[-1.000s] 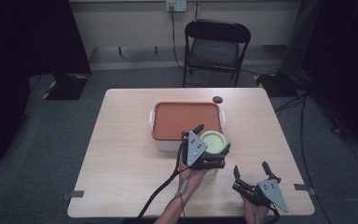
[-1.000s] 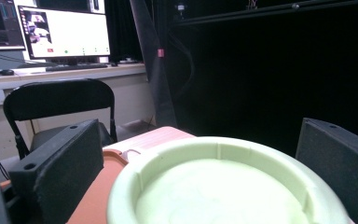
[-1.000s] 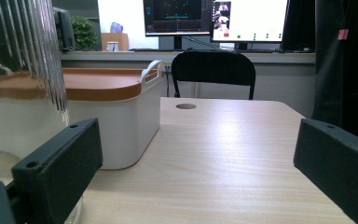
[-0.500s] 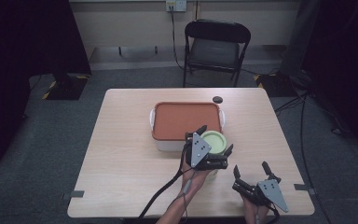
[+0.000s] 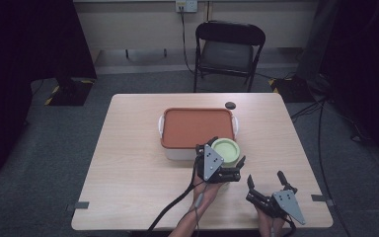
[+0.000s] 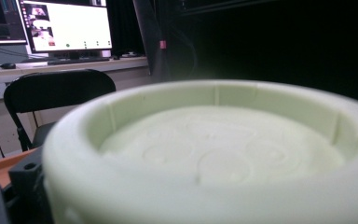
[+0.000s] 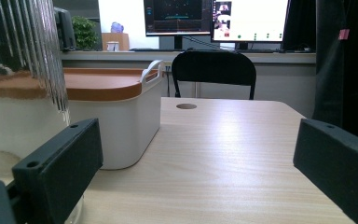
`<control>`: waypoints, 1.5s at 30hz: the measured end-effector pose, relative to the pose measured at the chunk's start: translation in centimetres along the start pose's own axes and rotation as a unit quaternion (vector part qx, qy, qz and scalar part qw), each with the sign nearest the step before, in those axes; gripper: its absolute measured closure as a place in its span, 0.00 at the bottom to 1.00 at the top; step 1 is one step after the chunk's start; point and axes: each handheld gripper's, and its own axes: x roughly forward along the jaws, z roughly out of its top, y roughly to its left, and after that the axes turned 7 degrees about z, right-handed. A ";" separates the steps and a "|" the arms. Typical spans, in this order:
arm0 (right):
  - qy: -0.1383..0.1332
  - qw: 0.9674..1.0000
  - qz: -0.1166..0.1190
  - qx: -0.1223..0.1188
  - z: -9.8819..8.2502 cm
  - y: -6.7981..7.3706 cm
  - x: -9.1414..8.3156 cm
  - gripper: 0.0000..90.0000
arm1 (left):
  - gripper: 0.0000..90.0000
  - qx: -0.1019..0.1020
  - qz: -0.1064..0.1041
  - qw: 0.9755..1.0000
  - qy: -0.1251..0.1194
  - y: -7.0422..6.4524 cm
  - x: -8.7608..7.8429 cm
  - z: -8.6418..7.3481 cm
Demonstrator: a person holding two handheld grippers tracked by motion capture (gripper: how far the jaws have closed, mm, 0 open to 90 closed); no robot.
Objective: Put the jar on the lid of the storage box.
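Table (image 5: 128,163) of pale wood carries, toward its far middle, a white storage box (image 5: 177,150) closed with an orange lid (image 5: 197,127); in the right gripper view the box (image 7: 116,135) stands at left with its lid (image 7: 93,84) seated flat. Just past the box's right end lies a small dark disc (image 5: 231,104) on the tabletop. Left gripper (image 5: 225,160), held in a hand (image 5: 205,190) coming in from the near edge, clamps a pale green round lid (image 5: 225,150) at the box's near right corner; its jaws stand on either side of the lid, pressed to its rim. In the left gripper view the green lid (image 6: 214,154) sits close to the lens, hollow side up. Right gripper (image 5: 265,181) rests low over the near right of the table, jaws spread wide, nothing between them, well clear of the box.
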 end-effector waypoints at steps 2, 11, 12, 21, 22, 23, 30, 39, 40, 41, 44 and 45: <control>0.000 1.000 0.000 0.000 0.0 0.0 0.0 0.00 | 0.00 0.001 0.001 1.000 0.001 0.0 0.0 -0.3; 0.000 1.000 0.000 0.000 0.0 0.0 0.0 0.00 | 0.03 -0.001 0.010 1.000 -0.006 -0.1 -0.3 -1.3; 0.000 1.000 0.000 0.000 0.0 0.0 0.0 0.00 | 0.04 -0.001 0.011 1.000 -0.007 -0.1 -0.2 -1.4; 0.000 1.000 0.000 0.000 0.0 0.0 0.0 0.00 | 0.06 -0.005 0.002 1.000 0.002 -0.3 -0.1 -2.1; 0.000 1.000 0.000 0.000 0.0 0.0 0.0 0.00 | 0.07 -0.005 0.002 1.000 0.001 -0.3 -0.1 -2.2; 0.000 1.000 0.001 0.000 0.0 0.0 0.0 0.00 | 0.07 -0.005 0.002 1.000 0.001 -0.3 -0.1 -2.3; 0.000 1.000 0.002 0.000 0.0 0.0 0.0 0.00 | 0.09 -0.007 0.001 1.000 0.007 -0.4 -0.2 -2.9; 0.000 1.000 0.003 0.000 0.0 0.0 0.0 0.00 | 0.09 -0.008 0.005 1.000 0.001 -0.5 -0.2 -3.3; 0.000 1.000 0.003 0.000 0.0 0.0 0.0 0.00 | 0.09 -0.008 0.005 1.000 0.000 -0.5 -0.3 -3.4; 0.000 1.000 0.003 0.000 0.0 0.0 0.0 0.00 | 0.09 -0.007 0.005 1.000 0.001 -0.5 -0.3 -3.6; 0.000 1.000 0.003 0.000 0.0 0.0 0.0 0.00 | 0.09 -0.006 0.004 1.000 0.004 -0.5 -0.3 -4.0; 0.000 1.000 0.003 0.000 0.0 0.0 0.0 0.00 | 0.09 -0.004 0.006 1.000 0.003 -0.5 -0.3 -4.0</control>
